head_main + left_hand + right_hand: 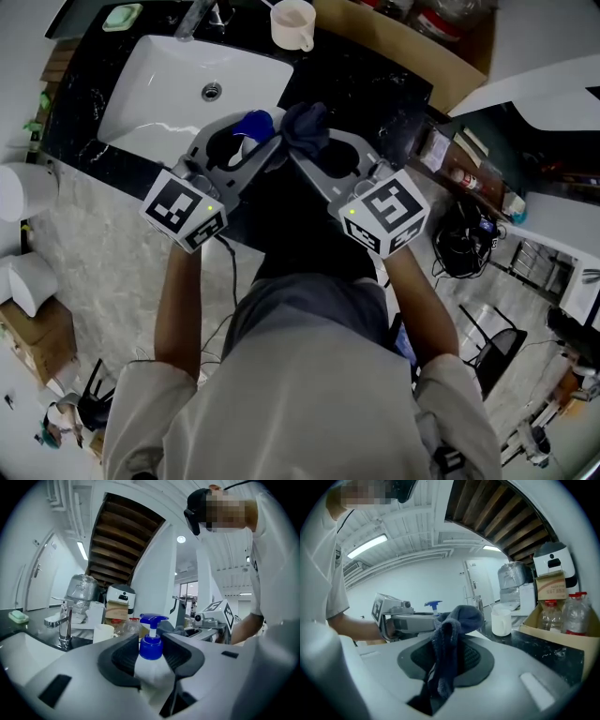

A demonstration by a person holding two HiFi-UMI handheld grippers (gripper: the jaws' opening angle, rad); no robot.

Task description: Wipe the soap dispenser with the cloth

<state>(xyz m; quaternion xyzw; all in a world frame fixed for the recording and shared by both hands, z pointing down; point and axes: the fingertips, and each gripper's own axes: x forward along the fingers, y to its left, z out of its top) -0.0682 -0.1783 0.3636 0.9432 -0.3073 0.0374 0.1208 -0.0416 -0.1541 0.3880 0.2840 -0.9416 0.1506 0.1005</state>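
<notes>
The soap dispenser [151, 649] is a white bottle with a blue pump top [251, 126]. It stands upright between the jaws of my left gripper [151, 641], whose pads press on its body. In the head view my left gripper [246, 142] holds it over the black counter, in front of the sink. My right gripper [452, 645] is shut on a dark blue cloth [453, 629] that bunches above its tips. The cloth [306, 127] sits right beside the dispenser; whether they touch I cannot tell. The pump top [432, 604] also shows in the right gripper view.
A white sink basin [169, 89] with a faucet [201, 19] lies ahead on the black counter [366, 89]. A white mug [292, 25] stands behind it, a green soap dish [122, 16] at the far left, a cardboard box [408, 47] with bottles on the right.
</notes>
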